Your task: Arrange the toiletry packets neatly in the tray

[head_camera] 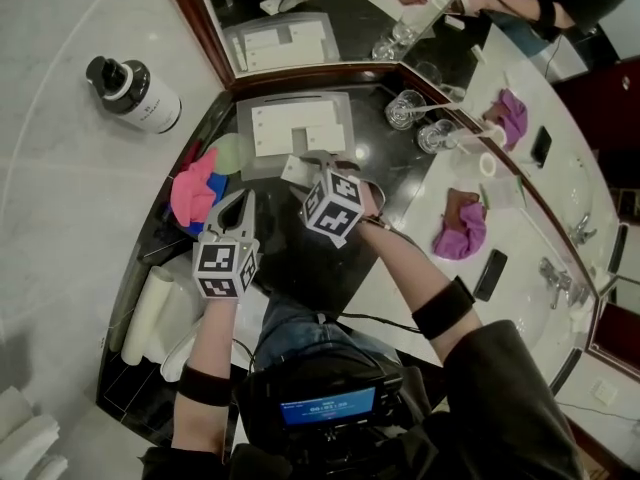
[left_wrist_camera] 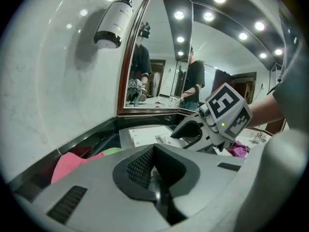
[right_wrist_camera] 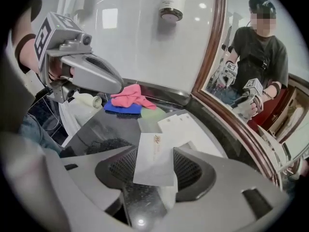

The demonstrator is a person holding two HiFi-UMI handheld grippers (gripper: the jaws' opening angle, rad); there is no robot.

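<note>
— What has your right gripper got?
— Its jaws are clamped on a white toiletry packet, low in the centre of its own view and held over the black counter.
— And the tray?
— It sits in the upper centre of the head view, just beyond that packet, with flat white packets inside.
— Your left gripper?
— Jaws pressed together, nothing between them.

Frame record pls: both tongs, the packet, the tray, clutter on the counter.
left tongs: shut, empty
right tongs: shut on a white toiletry packet, near the tray
tray: grey, by the mirror, white packets lying flat in it
clutter: pink cloth left of the tray, glasses right of it
</note>
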